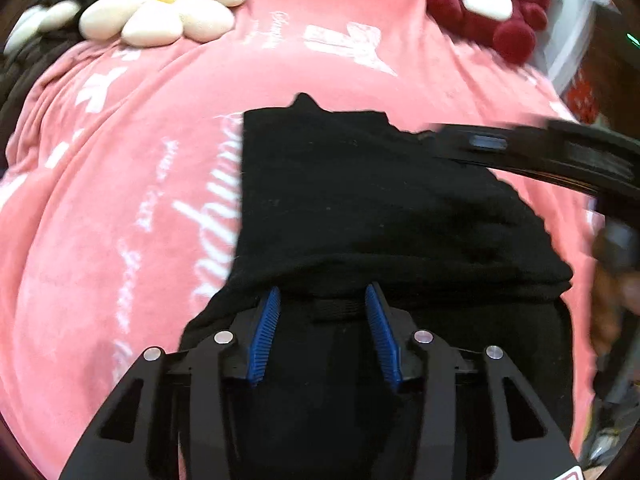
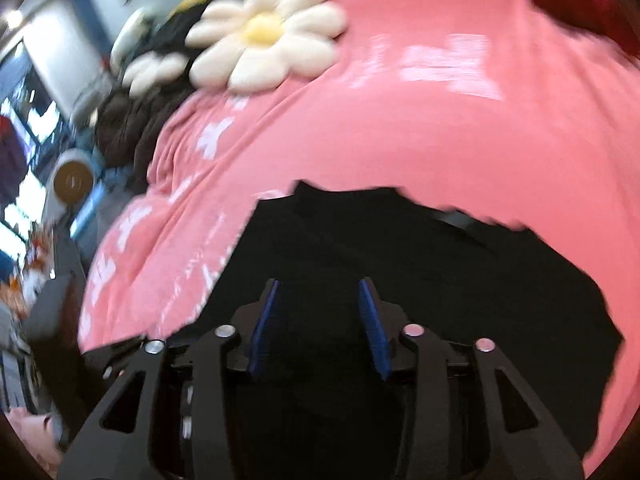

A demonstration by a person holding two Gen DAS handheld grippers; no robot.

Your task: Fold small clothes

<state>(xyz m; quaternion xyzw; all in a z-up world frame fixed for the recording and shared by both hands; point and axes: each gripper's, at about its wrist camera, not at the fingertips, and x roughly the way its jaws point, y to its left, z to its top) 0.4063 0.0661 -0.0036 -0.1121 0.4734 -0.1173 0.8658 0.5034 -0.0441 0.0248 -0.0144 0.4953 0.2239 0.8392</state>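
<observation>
Left wrist view. The left gripper (image 1: 323, 294) hangs low over a black garment (image 1: 360, 200) spread on a pink blanket (image 1: 120, 200) printed with white lettering. Its two blue-padded fingers (image 1: 266, 332) stand apart with a clear gap between them; a folded edge of the black cloth runs across just past the fingertips, and whether any cloth is caught between them cannot be told. The garment lies folded, its left edge straight, its far edge uneven. The right gripper (image 1: 486, 144), blurred, reaches in from the right over the garment's far right corner; how its fingers stand cannot be told from here. At the far left of the blanket lies a flower cushion (image 1: 164, 4), cream petals around a yellow centre, partly resting on dark cloth (image 1: 24, 68). At the far right sits a red and white soft toy (image 1: 496, 4), well apart from the garment.

Right wrist view. The right gripper (image 2: 318, 290) is poised above the black garment (image 2: 440, 280), its blue pads parted and nothing visible between them. The pink blanket (image 2: 400, 140) fills the frame beyond. The flower cushion (image 2: 264, 36) lies at the far left edge beside a smaller one (image 2: 154, 70), both blurred. The red soft toy (image 2: 580, 4) shows only at the top right corner.
</observation>
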